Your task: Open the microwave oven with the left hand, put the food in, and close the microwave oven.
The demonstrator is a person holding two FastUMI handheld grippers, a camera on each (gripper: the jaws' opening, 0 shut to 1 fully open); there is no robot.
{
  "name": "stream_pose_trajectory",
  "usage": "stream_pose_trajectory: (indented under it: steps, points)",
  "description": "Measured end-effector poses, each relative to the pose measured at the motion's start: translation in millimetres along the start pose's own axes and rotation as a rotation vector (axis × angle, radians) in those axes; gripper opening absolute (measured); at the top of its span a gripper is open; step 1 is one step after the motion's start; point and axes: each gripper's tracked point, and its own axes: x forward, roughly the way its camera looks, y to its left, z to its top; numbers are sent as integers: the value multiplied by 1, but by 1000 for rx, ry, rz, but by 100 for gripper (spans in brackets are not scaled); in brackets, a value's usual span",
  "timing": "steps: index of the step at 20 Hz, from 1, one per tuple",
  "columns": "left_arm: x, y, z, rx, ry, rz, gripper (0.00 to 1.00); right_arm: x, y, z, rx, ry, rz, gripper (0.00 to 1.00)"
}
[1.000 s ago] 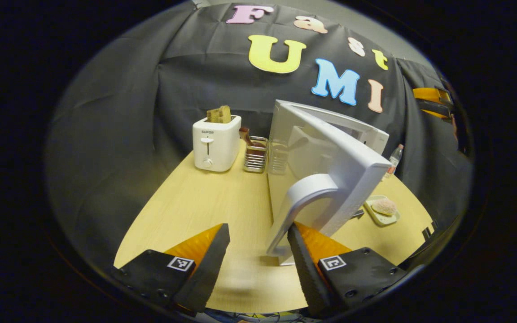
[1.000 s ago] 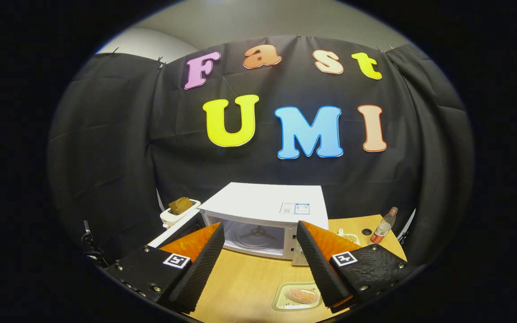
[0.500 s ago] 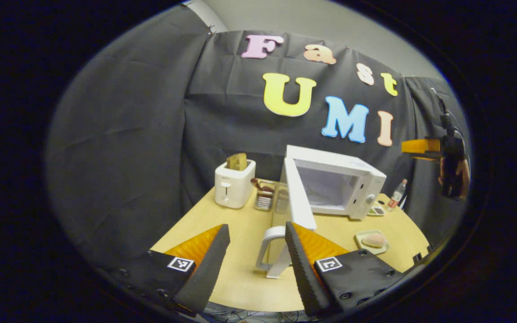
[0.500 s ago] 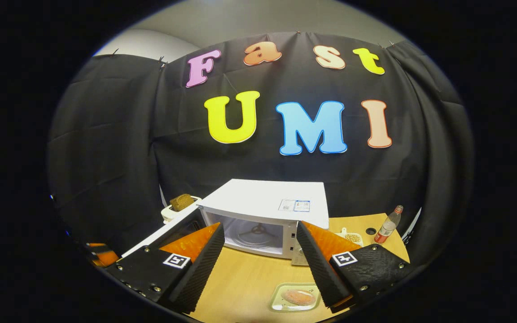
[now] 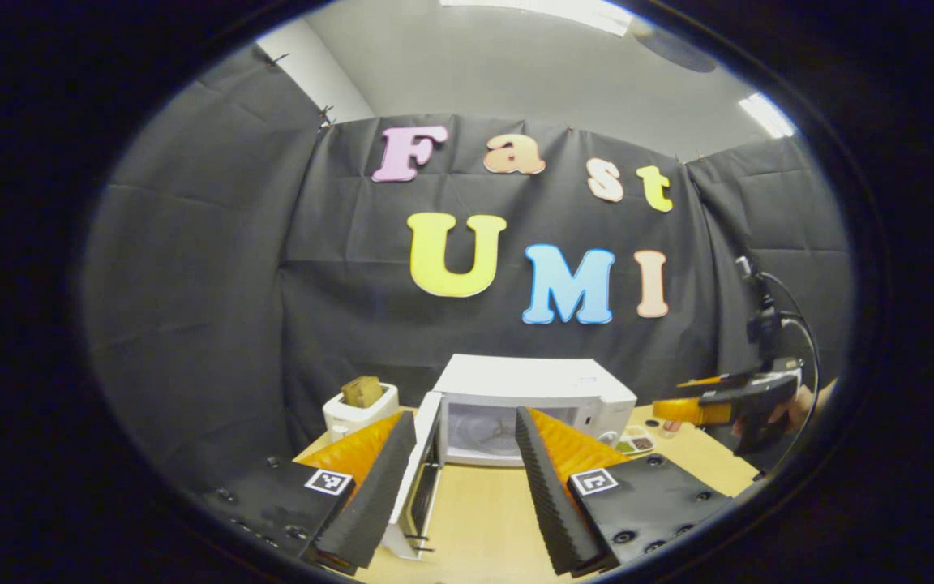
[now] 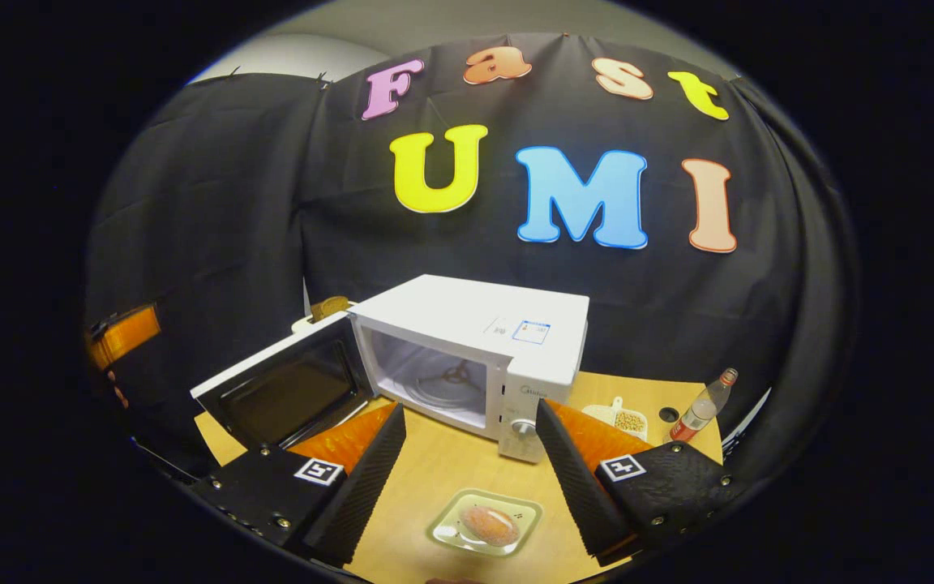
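Note:
The white microwave [image 6: 507, 324] stands on the wooden table [image 6: 443, 466] with its door [image 6: 289, 389] swung wide to the left and the cavity [image 6: 434, 377] bare. In front of it a browned piece of food [image 6: 489, 525] lies on a small pale plate [image 6: 443, 527]. My right gripper [image 6: 471, 408] hovers open above that plate, holding nothing. In the left gripper view, my left gripper [image 5: 464, 415] is open, set back from the microwave [image 5: 532, 389], with the door's edge [image 5: 422, 478] by its left finger. The right gripper [image 5: 726, 405], in a hand, shows at the right.
A white toaster [image 5: 360, 405] with bread stands left of the microwave. To its right are a dish of beans [image 6: 621, 418] and a small bottle [image 6: 702, 405]. The left gripper [image 6: 122, 334] appears at the far left of the right gripper view.
My left gripper has left the door handle and drawn back and up; the door now stands wide. The right gripper has moved forward and down towards the plate.

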Motion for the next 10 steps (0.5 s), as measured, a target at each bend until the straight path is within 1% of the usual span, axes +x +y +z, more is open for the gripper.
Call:
stream_pose_trajectory:
  steps: [2,4,5,8,9,10]
  points:
    - [8,-27,8,-12,-11,-19,83,7,-4,-25,-5,53,31,99]
    - [15,-48,13,-18,-12,-35,83,14,1,-61,5,139,104,99]
    - [17,-57,15,-12,-12,-40,88,16,1,-79,7,185,130,99]
    - [21,-80,14,10,-4,-51,88,26,-9,-124,-40,279,141,99]
    - [20,-86,13,15,-1,-51,88,30,-14,-138,-59,309,144,96]
    - [21,-91,12,18,5,-51,88,36,-18,-152,-70,338,150,99]
